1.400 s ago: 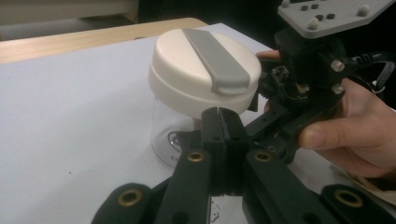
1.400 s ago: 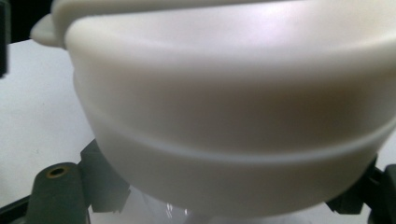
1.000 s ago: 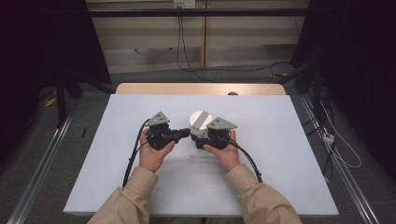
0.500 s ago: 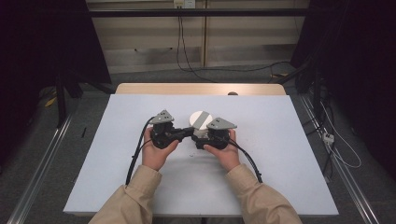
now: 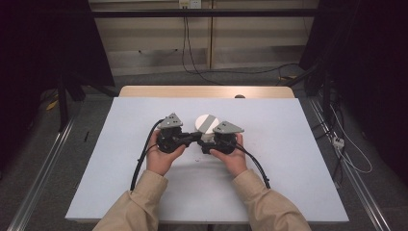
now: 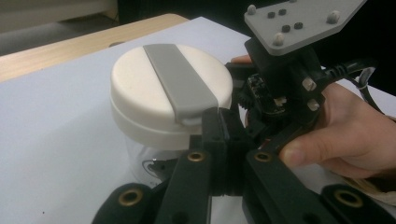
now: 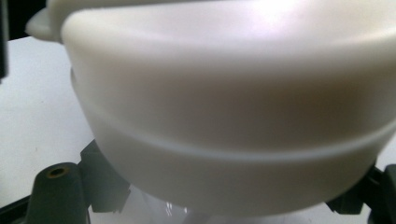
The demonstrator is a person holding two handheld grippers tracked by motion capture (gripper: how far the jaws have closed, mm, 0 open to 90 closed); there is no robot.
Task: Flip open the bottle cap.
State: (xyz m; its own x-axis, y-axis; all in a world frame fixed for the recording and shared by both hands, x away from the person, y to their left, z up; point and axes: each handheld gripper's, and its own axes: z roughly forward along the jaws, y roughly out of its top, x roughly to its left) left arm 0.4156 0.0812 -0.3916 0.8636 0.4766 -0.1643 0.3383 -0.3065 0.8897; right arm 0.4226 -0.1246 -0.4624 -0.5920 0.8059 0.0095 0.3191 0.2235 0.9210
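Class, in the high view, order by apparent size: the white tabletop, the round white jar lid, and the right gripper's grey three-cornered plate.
1. White tabletop
2. Round white jar lid and grey three-cornered plate: too alike to rank.

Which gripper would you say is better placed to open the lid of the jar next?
Probably the left. The left gripper is shut with its tips at the end of the grey strip on the white lid, while the right gripper is closed on the clear jar below, steadying it.
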